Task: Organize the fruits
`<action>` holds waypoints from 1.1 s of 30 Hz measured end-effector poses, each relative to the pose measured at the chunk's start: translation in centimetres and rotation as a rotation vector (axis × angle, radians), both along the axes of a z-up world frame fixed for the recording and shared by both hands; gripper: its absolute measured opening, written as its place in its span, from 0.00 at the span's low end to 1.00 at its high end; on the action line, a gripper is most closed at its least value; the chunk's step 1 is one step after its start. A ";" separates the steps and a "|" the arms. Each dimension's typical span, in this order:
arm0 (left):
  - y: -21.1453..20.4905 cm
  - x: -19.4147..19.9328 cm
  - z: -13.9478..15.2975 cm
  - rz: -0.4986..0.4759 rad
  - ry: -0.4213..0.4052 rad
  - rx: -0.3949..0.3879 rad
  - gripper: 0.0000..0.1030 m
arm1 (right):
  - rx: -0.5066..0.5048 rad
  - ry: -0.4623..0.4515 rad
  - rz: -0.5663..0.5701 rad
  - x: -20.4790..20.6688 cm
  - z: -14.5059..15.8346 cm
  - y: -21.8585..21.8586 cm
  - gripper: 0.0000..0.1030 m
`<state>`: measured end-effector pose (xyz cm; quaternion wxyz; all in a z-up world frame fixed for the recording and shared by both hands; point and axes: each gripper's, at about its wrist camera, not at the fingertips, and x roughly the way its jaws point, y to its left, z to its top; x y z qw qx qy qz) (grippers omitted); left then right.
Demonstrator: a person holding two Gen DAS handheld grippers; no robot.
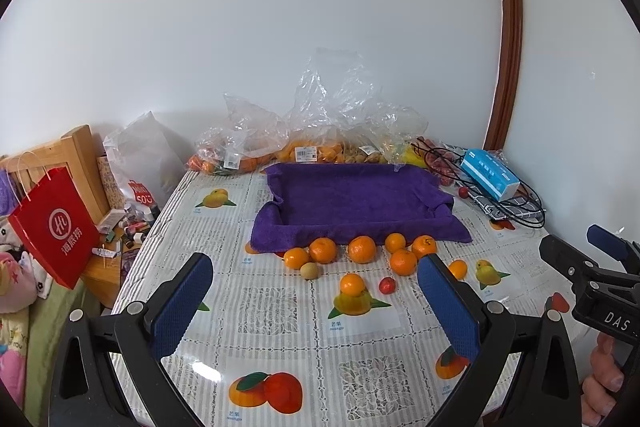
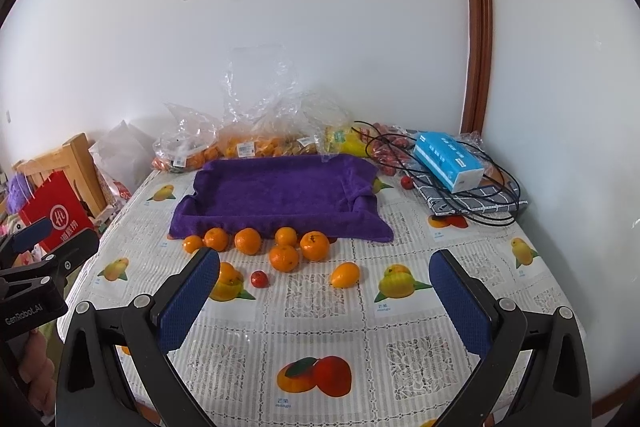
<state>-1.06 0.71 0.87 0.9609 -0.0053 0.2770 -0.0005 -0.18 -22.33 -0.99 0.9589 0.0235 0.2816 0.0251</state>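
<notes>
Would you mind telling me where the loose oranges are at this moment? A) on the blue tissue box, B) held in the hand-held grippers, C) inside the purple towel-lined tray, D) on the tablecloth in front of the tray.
D: the loose oranges lie on the tablecloth along the near edge of the purple towel-lined tray, whose inside holds no fruit, and both hand-held grippers are open and hold nothing.

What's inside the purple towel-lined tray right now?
Nothing visible: the purple towel-lined tray shows only bare towel. The oranges lie on the table in front of it. Whatever is under the towel is covered.
</notes>
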 end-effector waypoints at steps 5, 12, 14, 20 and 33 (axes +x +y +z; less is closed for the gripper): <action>0.0 0.0 0.1 0.002 0.001 -0.006 1.00 | 0.005 0.007 0.003 0.0 0.0 0.0 1.00; 0.0 -0.1 0.3 -0.001 -0.011 0.006 1.00 | -0.008 -0.002 0.005 -0.3 0.2 0.2 1.00; -0.1 -0.1 0.5 -0.002 -0.010 -0.001 1.00 | -0.010 -0.001 0.003 -0.2 0.2 0.1 1.00; -0.1 0.2 0.5 -0.003 -0.003 0.000 1.00 | -0.008 -0.001 0.003 -0.3 0.3 -0.1 1.00; -0.4 1.0 0.3 0.044 -0.003 0.046 1.00 | -0.027 -0.005 0.002 0.3 0.0 -0.1 1.00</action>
